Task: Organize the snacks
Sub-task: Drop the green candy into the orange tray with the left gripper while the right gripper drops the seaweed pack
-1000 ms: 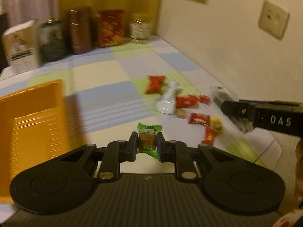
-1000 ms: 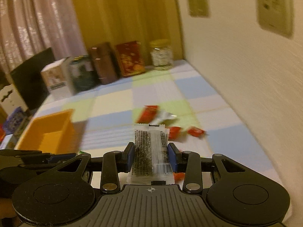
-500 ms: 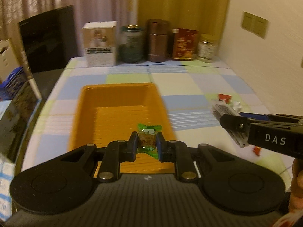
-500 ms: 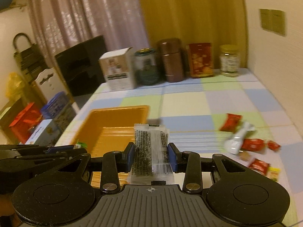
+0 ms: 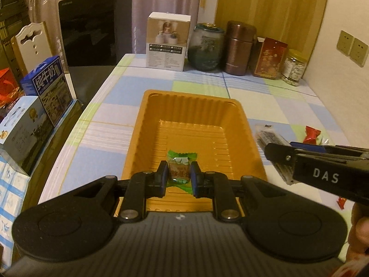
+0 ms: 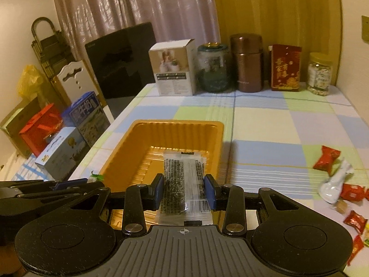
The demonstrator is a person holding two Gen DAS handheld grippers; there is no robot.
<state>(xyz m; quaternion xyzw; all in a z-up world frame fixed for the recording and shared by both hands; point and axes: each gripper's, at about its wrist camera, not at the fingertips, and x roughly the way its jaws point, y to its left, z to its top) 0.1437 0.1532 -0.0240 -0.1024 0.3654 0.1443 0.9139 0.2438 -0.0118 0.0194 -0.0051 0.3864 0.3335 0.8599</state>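
The left hand-held gripper (image 5: 178, 179) is closed on a small candy in a green wrapper (image 5: 180, 170); its pads press the candy from both sides. The right hand-held gripper (image 6: 184, 190) is closed on a long clear packet with a dark snack bar (image 6: 183, 184) inside, and the packet stands out in front of the pads. In the left wrist view the right hand-held gripper comes in from the right side with this packet at its tip.

The orange tray (image 5: 138, 124) lies on the table (image 6: 265, 120), directly ahead of and below both hand-held grippers. In the left wrist view the candy hangs over the near part of the tray floor. In the right wrist view the packet seems to be over the near right part of the tray. I see no snack lying on the tray floor, so the tray looks empty for now.

To the right of the right hand-held gripper, several snacks are loose on the table: a red wrapped candy (image 6: 326, 157), a white packet (image 6: 334, 184), and more small red pieces (image 6: 354, 219) nearer to the edge of the view. They are well apart from the tray.

My judgement is that the task is at its beginning. Two snacks are picked up and carried to the tray, but neither is released yet. What is left is to let both fall into the tray and then to collect the loose snacks on the right one after another.
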